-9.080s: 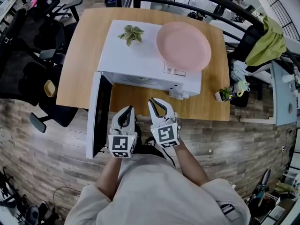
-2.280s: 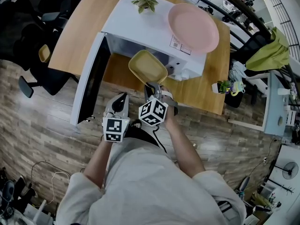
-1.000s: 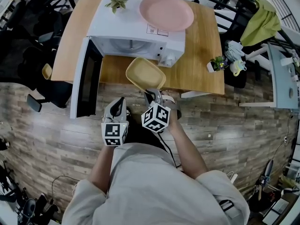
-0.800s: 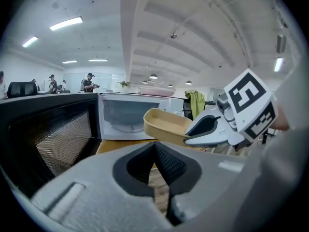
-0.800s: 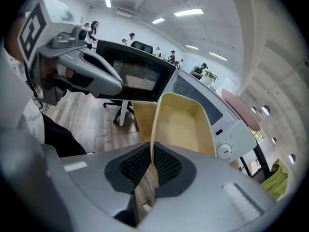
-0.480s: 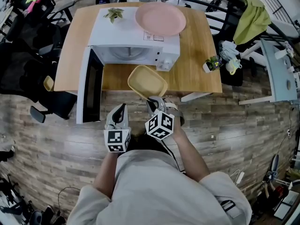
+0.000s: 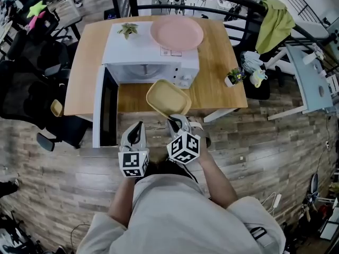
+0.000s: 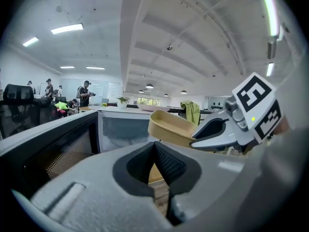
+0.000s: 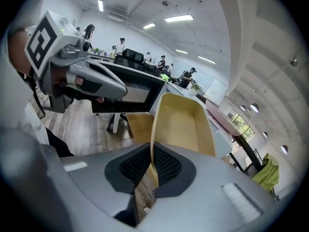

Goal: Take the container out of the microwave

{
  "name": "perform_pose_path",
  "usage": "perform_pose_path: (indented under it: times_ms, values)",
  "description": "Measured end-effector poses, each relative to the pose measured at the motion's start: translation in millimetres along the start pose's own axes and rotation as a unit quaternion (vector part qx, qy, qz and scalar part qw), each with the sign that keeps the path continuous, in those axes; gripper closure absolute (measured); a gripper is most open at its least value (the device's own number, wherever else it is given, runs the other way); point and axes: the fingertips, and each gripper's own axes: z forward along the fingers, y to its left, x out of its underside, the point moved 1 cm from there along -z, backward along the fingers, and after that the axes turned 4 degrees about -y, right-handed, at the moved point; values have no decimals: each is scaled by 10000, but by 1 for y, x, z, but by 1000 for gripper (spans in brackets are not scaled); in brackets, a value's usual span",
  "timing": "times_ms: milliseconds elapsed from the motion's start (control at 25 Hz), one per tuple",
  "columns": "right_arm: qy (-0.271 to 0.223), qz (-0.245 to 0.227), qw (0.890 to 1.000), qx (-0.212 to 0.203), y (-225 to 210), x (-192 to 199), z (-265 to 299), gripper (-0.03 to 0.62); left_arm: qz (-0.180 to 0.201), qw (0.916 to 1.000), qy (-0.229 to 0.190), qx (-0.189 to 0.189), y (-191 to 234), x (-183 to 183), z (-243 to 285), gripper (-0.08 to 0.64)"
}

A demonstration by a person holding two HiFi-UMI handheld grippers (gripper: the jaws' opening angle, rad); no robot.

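Microwave label illegible; container clamped

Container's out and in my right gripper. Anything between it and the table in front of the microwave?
Nothing visible does. The yellow container, pinched at its rim by the right gripper, hangs over the front of the wooden table. The open microwave door stands off to its left, and the wood around it is bare.

Near rim of container hidden in right tongs, distant people tiny
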Motion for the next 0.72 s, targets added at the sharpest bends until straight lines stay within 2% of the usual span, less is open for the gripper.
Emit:
perform_pose_path:
  times_ms: [720]
  values:
    - [-227,-8,9975,666,-49,-42,-33,560,209,9973,-687,163,8,-76,4,557]
